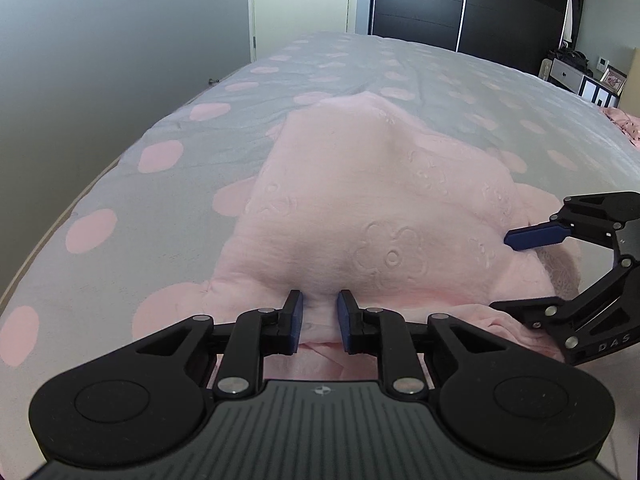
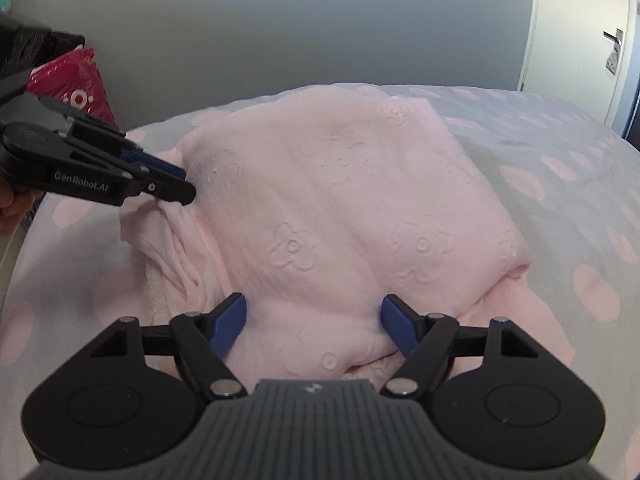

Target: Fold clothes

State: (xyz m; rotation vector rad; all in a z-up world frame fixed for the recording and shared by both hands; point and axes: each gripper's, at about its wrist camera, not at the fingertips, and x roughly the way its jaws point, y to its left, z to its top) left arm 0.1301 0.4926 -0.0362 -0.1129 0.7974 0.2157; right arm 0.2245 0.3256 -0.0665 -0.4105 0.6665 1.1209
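Observation:
A pale pink garment (image 1: 360, 208) with embossed flowers lies partly folded on the bed; it also fills the right wrist view (image 2: 340, 208). My left gripper (image 1: 319, 322) is nearly shut, pinching a fold of the garment's near edge between its blue pads. In the right wrist view it (image 2: 176, 184) grips the garment's left edge. My right gripper (image 2: 314, 326) is open, its blue fingers wide apart with garment fabric lying between them. In the left wrist view it (image 1: 520, 272) sits at the garment's right side.
The bed (image 1: 120, 208) has a grey cover with pink spots. A grey wall (image 1: 100, 60) runs along its left edge. A dark wardrobe (image 1: 460, 0) and a white door (image 2: 580, 40) stand beyond. A red bag (image 2: 76, 88) sits by the wall.

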